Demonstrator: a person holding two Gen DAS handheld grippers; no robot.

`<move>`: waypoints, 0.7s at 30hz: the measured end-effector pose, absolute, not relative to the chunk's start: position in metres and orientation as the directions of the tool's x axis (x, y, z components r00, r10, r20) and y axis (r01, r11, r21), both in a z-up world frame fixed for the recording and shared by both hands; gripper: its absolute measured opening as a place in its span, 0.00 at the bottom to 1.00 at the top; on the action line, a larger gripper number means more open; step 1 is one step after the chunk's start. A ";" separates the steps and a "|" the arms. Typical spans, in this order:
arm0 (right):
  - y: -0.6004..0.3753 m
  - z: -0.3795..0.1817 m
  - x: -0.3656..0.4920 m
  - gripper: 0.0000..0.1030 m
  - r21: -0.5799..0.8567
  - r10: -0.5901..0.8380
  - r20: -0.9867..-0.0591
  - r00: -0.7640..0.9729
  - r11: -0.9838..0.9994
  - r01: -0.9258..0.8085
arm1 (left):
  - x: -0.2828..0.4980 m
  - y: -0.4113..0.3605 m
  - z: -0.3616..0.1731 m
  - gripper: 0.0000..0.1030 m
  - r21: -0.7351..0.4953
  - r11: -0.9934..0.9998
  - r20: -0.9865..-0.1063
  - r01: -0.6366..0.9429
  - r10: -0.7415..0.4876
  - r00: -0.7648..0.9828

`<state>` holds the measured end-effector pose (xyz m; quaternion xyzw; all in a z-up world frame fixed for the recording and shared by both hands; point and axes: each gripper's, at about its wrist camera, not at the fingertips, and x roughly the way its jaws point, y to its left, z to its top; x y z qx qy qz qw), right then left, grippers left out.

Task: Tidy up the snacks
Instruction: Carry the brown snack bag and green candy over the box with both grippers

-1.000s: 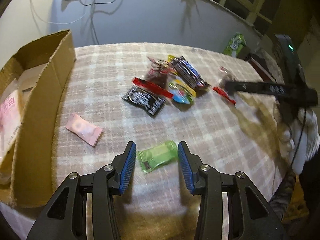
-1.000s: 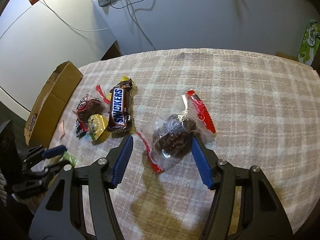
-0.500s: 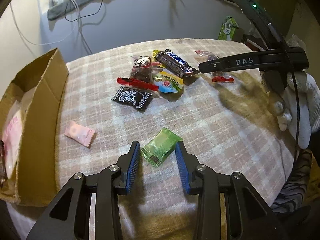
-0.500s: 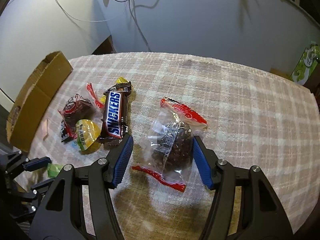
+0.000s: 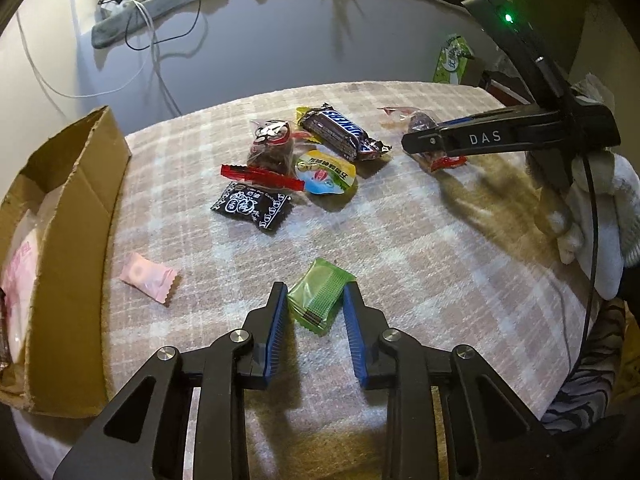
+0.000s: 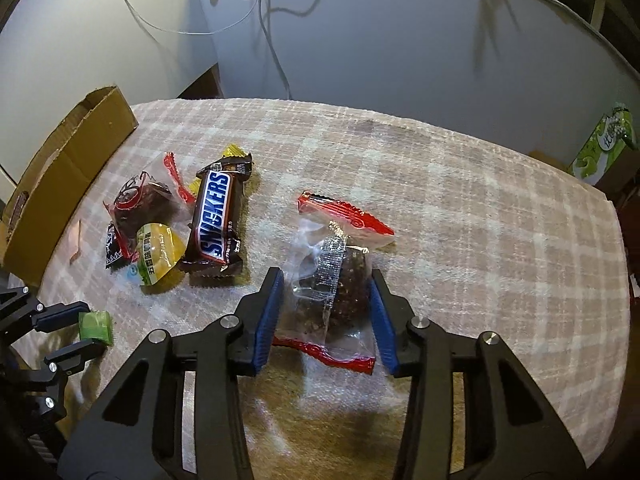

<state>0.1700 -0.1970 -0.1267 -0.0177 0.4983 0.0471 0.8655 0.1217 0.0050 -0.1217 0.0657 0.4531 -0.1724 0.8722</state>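
The left gripper [image 5: 315, 307], jaws just closing, pinches the green candy [image 5: 320, 300] on the plaid bench [image 5: 420, 248]; a pink candy [image 5: 149, 282] lies near the cardboard box [image 5: 76, 216].

The right gripper [image 6: 326, 312], jaws likewise closing, clamps the clear red-edged pouch [image 6: 334, 280] (something dark inside), beside the Snickers bar [image 6: 216, 220].

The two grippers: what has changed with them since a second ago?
Both have been closing. The left gripper now pinches the green candy; the right gripper squeezes the clear bag of dark snack. The pink candy, Snickers bar and cardboard box stayed put.
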 end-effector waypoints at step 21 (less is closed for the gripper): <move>-0.198 -0.084 0.148 0.40 0.084 0.135 -0.808 0.573 0.990 -0.114 | 0.116 0.045 -0.082 0.25 -0.123 0.959 -0.734 0.256 -0.261 0.626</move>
